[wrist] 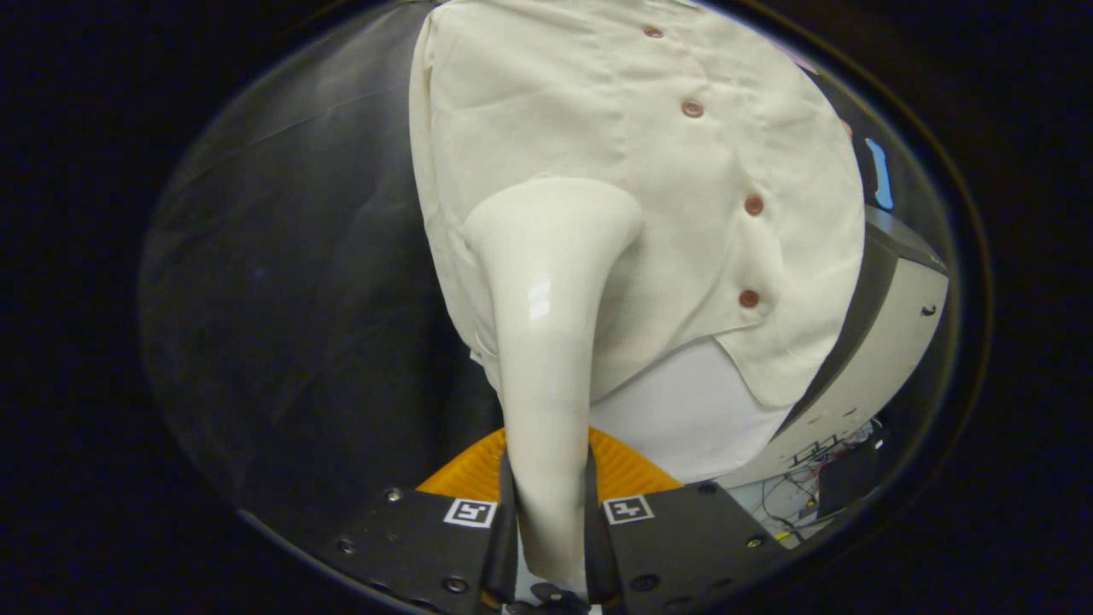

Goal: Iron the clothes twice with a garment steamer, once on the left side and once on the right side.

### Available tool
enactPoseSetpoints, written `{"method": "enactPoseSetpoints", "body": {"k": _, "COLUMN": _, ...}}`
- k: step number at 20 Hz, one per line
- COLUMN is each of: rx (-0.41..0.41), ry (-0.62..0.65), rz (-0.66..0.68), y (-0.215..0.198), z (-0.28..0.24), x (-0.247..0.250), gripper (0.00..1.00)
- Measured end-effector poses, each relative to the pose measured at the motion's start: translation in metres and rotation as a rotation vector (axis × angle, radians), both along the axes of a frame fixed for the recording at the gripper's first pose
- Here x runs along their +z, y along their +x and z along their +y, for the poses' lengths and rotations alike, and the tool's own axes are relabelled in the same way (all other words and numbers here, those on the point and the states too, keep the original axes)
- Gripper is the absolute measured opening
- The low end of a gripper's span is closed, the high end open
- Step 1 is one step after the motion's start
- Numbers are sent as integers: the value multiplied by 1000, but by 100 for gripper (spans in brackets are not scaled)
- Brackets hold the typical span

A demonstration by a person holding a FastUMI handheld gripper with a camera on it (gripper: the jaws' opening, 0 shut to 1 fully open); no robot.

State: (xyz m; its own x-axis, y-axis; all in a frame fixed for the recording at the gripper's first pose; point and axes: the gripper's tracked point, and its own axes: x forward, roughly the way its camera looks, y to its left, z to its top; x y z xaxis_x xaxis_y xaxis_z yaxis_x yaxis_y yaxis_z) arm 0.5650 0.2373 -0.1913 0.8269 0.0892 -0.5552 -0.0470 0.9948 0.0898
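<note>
One cream shirt (598, 154) hangs beyond the fingers with a row of four reddish-brown buttons (752, 205) down its front placket, and a white panel (683, 410) shows below its hem. Against the cloth — on the side left of the buttons — the wide head of the garment steamer (546, 282) rests. Its slim handle runs back into the gripper (551, 530), whose two fingers pinch it from either side.
</note>
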Motion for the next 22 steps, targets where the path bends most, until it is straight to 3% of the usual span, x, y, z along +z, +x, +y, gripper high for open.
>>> {"method": "enactPoseSetpoints", "body": {"k": 8, "rx": -40, "ry": -10, "rz": -68, "y": -57, "z": -25, "x": 53, "gripper": 31}}
{"method": "enactPoseSetpoints", "body": {"k": 15, "rx": -73, "ry": -47, "rz": -192, "y": -105, "z": -56, "x": 137, "gripper": 31}}
{"method": "enactPoseSetpoints", "body": {"k": 22, "rx": -111, "ry": -44, "rz": -293, "y": -113, "z": -88, "x": 202, "gripper": 31}}
